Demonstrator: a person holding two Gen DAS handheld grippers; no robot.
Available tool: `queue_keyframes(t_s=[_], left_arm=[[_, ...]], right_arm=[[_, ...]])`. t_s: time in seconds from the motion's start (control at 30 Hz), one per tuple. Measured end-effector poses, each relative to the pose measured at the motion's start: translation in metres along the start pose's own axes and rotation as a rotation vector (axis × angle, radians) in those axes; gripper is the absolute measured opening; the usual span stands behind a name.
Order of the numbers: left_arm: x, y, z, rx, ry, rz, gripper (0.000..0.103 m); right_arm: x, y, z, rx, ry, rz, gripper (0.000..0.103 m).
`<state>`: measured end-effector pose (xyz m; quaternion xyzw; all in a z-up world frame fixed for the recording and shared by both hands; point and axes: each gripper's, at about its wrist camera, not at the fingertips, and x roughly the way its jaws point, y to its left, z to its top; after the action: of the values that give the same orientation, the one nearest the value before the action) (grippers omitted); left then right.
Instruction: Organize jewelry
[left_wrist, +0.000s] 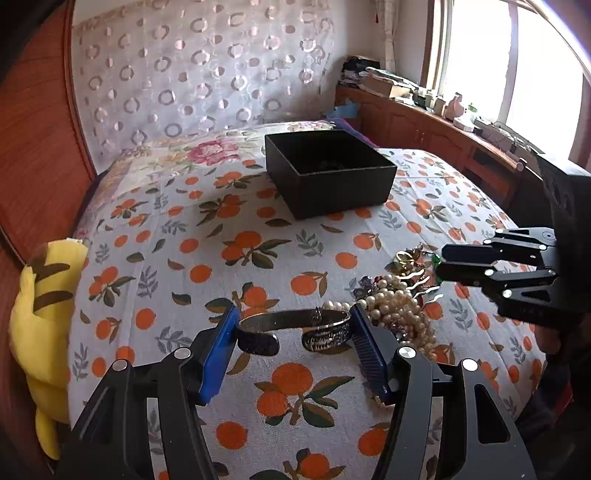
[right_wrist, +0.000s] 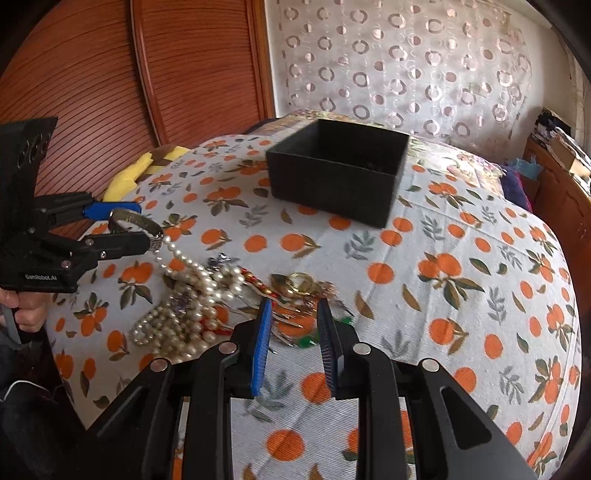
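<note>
A: What does the left gripper (left_wrist: 291, 325) hold?
B: A silver cuff bangle (left_wrist: 295, 325), clamped across its width between the blue pads, lifted off the orange-print bedspread (left_wrist: 258, 258); a pearl strand (right_wrist: 177, 254) trails from it.
A: And the right gripper (right_wrist: 293, 314)?
B: Narrowly parted, empty, above the jewelry heap (right_wrist: 207, 299).
A: Count?
B: One bangle, one black box (left_wrist: 328, 173). Its contents are too dark to read; the tangled heap defies counting.

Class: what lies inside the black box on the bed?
The black box is open. A few small dark items show faintly on its floor in the left wrist view; the near wall hides the rest, so they can't be identified.
</note>
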<state>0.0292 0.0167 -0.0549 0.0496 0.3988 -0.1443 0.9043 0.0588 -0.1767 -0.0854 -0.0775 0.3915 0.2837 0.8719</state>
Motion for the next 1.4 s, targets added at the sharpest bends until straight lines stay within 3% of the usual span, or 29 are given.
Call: queue_keyframes(t_s=[0.23,0.43,0.53,0.67,0.93,1.0,1.07,1.17,1.4], left_arm=[[0.004,-0.002,-0.008,0.006,0.061,-0.047,0.059],[-0.022,0.004,-0.009,-0.014,0.015,-0.097,0.059],[-0.023,0.008,-0.006,0.003,0.017,-0.061,0.058],[-0.009,0.019,-0.005,0.020,0.074,-0.050,0.036],[0.011,0.017,-0.016,0.088,0.169,-0.127,0.032],[0.016,0.015,-0.018,0.097,0.181,-0.123,0.024],[0.024,0.015,-0.020,0.094,0.193,-0.120,0.009],[0.020,0.015,-0.019,0.085,0.153,-0.102,0.004],[0.005,0.021,-0.006,0.004,0.025,0.030,0.003]], right_arm=[[0.001,0.006,0.000,-0.013,0.008,0.003,0.027],[0.005,0.006,-0.002,-0.011,0.014,0.001,0.027],[0.005,0.007,-0.002,-0.013,0.014,0.004,0.027],[0.004,0.009,-0.001,-0.018,0.011,0.007,0.027],[0.004,0.007,-0.001,-0.015,0.011,0.006,0.027],[0.005,0.008,-0.002,-0.018,0.014,0.006,0.027],[0.005,0.009,-0.001,-0.021,0.013,0.008,0.027],[0.004,0.010,-0.001,-0.023,0.012,0.011,0.027],[0.007,0.017,0.006,-0.031,0.005,0.041,0.027]])
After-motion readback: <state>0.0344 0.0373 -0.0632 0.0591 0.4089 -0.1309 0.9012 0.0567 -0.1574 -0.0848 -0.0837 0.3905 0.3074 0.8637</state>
